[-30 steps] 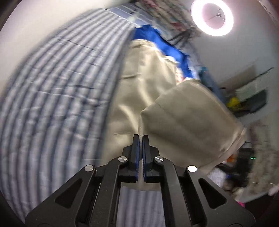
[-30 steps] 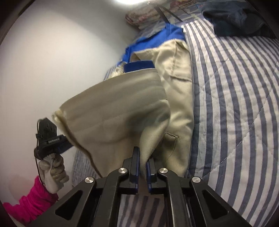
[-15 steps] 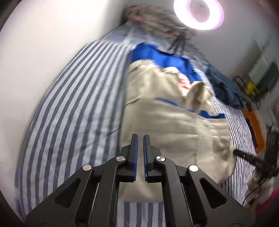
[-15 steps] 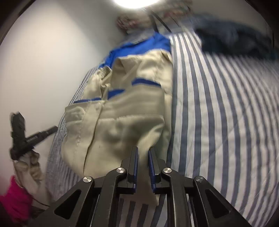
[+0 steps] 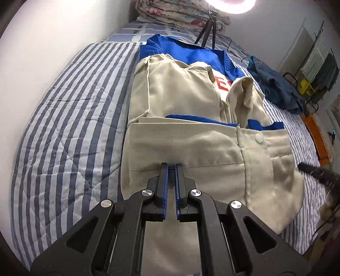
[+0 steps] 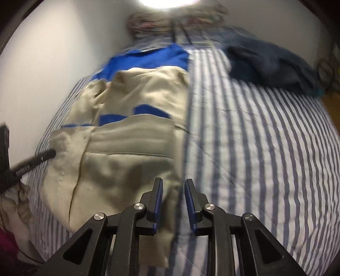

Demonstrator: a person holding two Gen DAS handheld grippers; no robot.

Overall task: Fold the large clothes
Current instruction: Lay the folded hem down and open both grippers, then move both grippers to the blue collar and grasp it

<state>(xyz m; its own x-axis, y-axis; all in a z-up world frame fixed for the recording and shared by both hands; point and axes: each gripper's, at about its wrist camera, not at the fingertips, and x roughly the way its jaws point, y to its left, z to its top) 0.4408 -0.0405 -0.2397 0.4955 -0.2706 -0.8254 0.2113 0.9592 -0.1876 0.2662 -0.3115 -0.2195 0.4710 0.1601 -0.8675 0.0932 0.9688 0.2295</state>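
A large beige and blue garment (image 5: 191, 127) lies on the striped bed, its lower part folded up over the rest; it also shows in the right wrist view (image 6: 127, 148). My left gripper (image 5: 171, 167) sits low over the garment's near folded edge with its jaws slightly apart and beige cloth between them. My right gripper (image 6: 173, 184) is open over the garment's right edge with nothing clamped. The left gripper's tip (image 6: 47, 154) touches the cloth's left edge in the right wrist view.
The blue-and-white striped quilt (image 5: 70, 131) covers the bed. A dark blue garment (image 6: 272, 63) lies at the far right. Folded floral bedding (image 5: 182, 12) and a ring light on a tripod (image 5: 207, 31) stand at the head. A white wall (image 5: 42, 31) runs along the left.
The lifted half of the garment has come down onto the bed and now lies folded over. My right gripper has opened and let go of the cloth. Both grippers have dropped lower.
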